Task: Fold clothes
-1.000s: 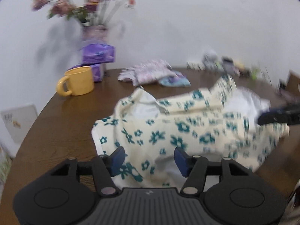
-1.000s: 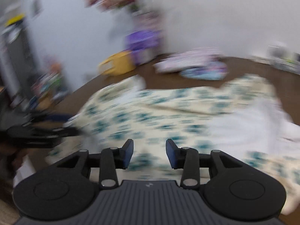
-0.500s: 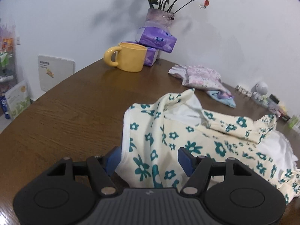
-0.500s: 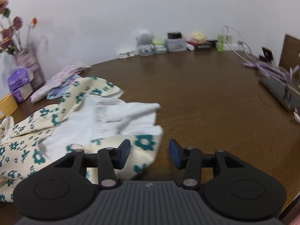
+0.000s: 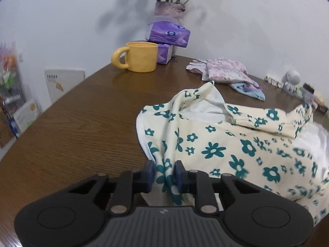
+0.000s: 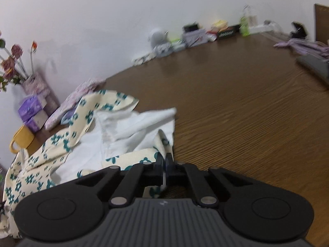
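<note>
I count one floral garment (image 5: 236,144) under my two grippers, one yellow mug (image 5: 141,56), two purple tissue packs (image 5: 168,35), one flower vase (image 5: 169,10), and one folded clothes pile (image 5: 224,72).

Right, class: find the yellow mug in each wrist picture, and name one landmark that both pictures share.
Left wrist view: yellow mug stands upper centre-left, in front of the purple tissue packs.
Right wrist view: yellow mug sits at the far left edge, partly behind the flowered garment.
Shared landmark: the purple tissue packs.

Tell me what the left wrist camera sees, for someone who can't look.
The left gripper pinches a bunched edge of a cream garment with teal flowers on a brown wooden table. Behind stands a yellow mug.
</note>
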Demonstrator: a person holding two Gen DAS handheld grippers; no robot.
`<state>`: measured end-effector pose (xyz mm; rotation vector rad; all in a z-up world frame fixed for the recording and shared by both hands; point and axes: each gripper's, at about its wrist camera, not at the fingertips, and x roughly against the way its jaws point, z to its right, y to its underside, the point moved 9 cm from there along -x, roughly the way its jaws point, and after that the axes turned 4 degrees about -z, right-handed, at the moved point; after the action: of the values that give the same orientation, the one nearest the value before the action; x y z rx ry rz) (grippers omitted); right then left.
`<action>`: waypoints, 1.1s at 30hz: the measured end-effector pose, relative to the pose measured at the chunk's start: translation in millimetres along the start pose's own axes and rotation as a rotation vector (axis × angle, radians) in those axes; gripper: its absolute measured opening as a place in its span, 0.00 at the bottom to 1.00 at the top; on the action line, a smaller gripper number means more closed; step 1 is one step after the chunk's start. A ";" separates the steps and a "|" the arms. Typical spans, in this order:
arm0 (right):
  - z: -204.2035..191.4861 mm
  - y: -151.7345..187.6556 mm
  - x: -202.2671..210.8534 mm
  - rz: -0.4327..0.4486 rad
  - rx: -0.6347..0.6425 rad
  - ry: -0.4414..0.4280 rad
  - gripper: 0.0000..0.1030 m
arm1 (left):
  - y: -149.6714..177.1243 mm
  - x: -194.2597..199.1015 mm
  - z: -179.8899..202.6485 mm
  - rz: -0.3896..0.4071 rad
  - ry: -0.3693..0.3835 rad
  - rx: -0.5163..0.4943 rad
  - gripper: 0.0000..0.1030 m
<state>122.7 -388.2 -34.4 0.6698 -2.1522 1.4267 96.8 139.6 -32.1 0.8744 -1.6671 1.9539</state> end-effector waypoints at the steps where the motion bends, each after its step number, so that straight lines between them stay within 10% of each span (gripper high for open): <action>1: 2.8 -1.3 4.9 0.011 -0.002 0.011 0.01 | 0.5 -0.3 1.4 0.002 -0.006 -0.015 0.20; 14: 14.7 14.9 4.9 -0.024 0.007 0.114 0.01 | -1.0 -2.1 -0.5 0.007 0.003 -0.017 0.22; 19: 17.0 10.1 19.3 0.013 -0.027 0.126 0.09 | -1.8 15.0 0.8 0.020 0.082 0.027 0.44; 26: -3.6 -10.1 50.9 0.133 0.055 0.135 0.25 | 11.0 45.3 39.4 0.051 0.087 -0.252 0.47; 33: -41.7 -1.5 7.3 0.049 0.164 0.048 0.28 | 21.8 25.4 60.9 0.033 0.000 -0.390 0.45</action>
<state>122.8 -350.9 -14.2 0.6386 -2.0435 1.6421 75.4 73.9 -24.9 0.6991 -1.9810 1.5654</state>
